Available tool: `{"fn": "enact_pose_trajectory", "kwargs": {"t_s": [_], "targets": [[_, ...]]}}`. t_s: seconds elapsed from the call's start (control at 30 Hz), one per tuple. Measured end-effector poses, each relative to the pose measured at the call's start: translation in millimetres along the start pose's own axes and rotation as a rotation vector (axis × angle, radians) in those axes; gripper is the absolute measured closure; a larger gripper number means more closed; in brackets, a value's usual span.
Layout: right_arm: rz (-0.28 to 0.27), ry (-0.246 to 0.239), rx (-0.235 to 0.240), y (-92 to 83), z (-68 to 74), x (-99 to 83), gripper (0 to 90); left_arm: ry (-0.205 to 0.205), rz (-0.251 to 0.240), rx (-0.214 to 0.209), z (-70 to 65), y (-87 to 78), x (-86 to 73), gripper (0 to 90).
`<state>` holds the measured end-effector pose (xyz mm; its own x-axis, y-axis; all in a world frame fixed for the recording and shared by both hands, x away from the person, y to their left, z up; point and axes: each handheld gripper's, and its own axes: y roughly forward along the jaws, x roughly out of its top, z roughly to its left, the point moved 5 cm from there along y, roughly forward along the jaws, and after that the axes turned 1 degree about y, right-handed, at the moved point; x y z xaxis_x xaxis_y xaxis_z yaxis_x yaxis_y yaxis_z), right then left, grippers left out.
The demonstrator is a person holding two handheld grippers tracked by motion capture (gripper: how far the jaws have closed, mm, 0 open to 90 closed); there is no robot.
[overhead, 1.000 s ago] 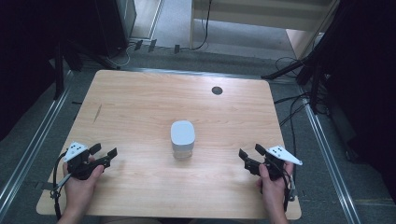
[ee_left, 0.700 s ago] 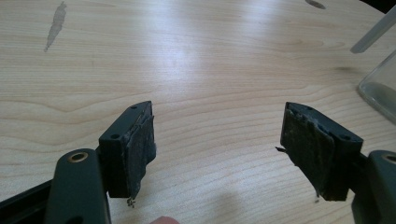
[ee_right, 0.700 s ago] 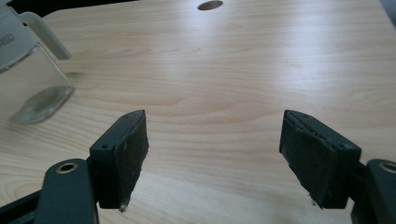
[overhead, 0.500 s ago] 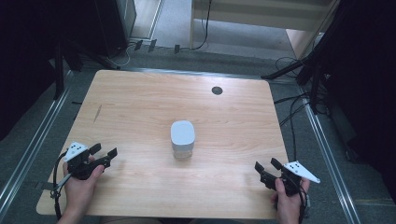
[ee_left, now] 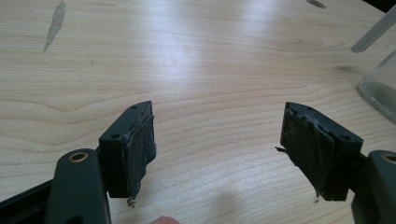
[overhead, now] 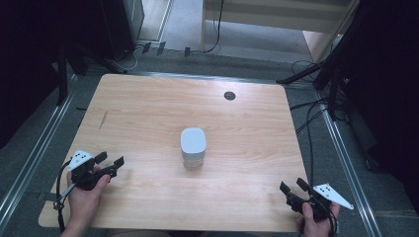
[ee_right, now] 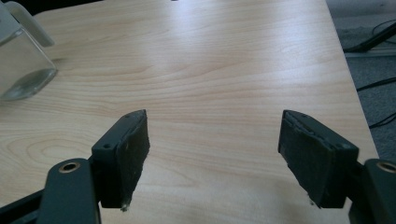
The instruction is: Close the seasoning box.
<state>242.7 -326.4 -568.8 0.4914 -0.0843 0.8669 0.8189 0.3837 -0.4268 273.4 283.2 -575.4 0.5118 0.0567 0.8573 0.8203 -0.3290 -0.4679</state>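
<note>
- The right gripper (overhead: 295,192) has moved since one second ago: it was beside the near-right part of the table (overhead: 148,108), level with the jar, and now it is at the near right corner, close to the table edge. Half a second ago it was already on this way, so the hand is pulling back toward the person.
- The left gripper (overhead: 109,161) has not changed place; it rests at the near left of the table, with the hand (overhead: 86,190) behind it.
- The tongs of both grippers are spread wide, with only bare wood between the pads, as the left gripper view (ee_left: 219,135) and the right gripper view (ee_right: 215,140) show. Nothing is pinched.
- The jar (overhead: 193,147), a clear glass container with a white lid, stands upright in the middle of the table, well apart from both grippers. It has stayed in the same spot in all the pictures.
- In the left gripper view the jar (ee_left: 380,86) appears at the far right edge; in the right gripper view the jar (ee_right: 21,60) appears at the far left.
- A small dark round hole (overhead: 229,95) is in the far part of the table; it is not involved.
- My judgement: the retreat of the right gripper takes it away from the jar, so no grasp is being prepared on this side. The work on the jar is either not begun or is pausing, and any next reach must cross open table to the centre.
</note>
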Motion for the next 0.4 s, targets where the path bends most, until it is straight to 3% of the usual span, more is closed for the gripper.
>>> {"fn": "enact_pose_trajectory", "kwargs": {"t_s": [0.27,0.4], "targets": [[0.007,-0.015,-0.023,-0.5,-0.3,-0.8,25.8,-0.003,0.003,0.001,0.2,0.5,0.0,26.6],[0.003,0.002,-0.003,-0.6,-1.9,-0.2,24.6,-0.003,0.002,-0.001,0.0,0.8,0.2,28.4]]}}
